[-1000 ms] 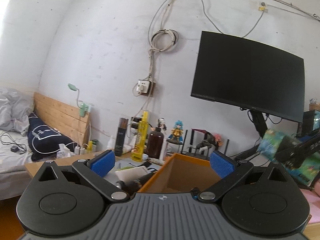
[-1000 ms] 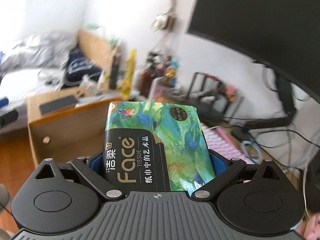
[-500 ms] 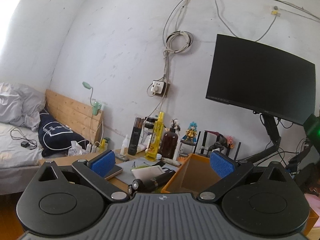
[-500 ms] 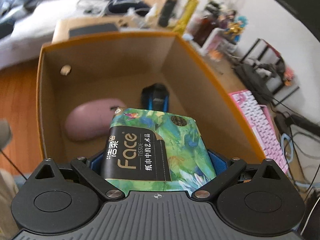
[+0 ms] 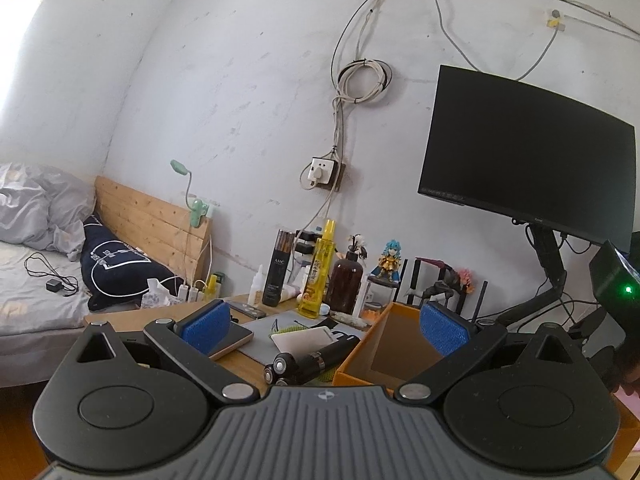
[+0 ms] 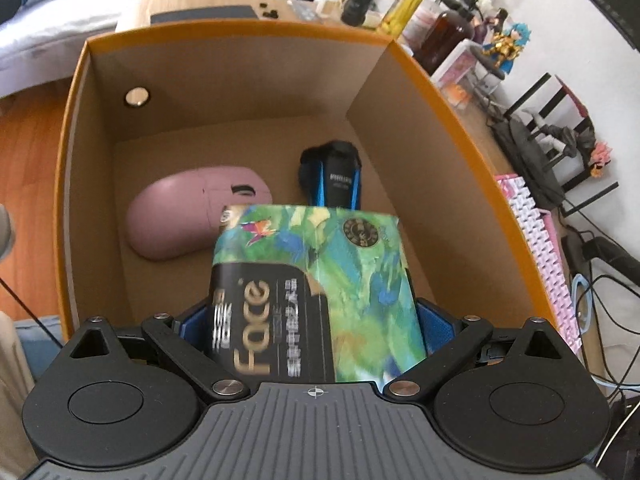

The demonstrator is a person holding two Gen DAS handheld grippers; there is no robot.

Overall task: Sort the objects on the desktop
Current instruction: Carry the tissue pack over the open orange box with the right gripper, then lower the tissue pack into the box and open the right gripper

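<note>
right claw [image 6: 316, 316] clamps green floral tissue pack [image 6: 316, 292] above orange-rimmed cardboard box [image 6: 440, 92], poised for drop beside pink mouse [image 6: 188, 220] | left claw [image 5: 324, 324] wide, empty

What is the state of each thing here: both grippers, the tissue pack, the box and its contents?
Left gripper: open, empty.
Right gripper: shut on tissue pack.
Tissue pack: held over the box.
Box: open.
Pink mouse: lying inside box.
Shaver: lying inside box.
</note>
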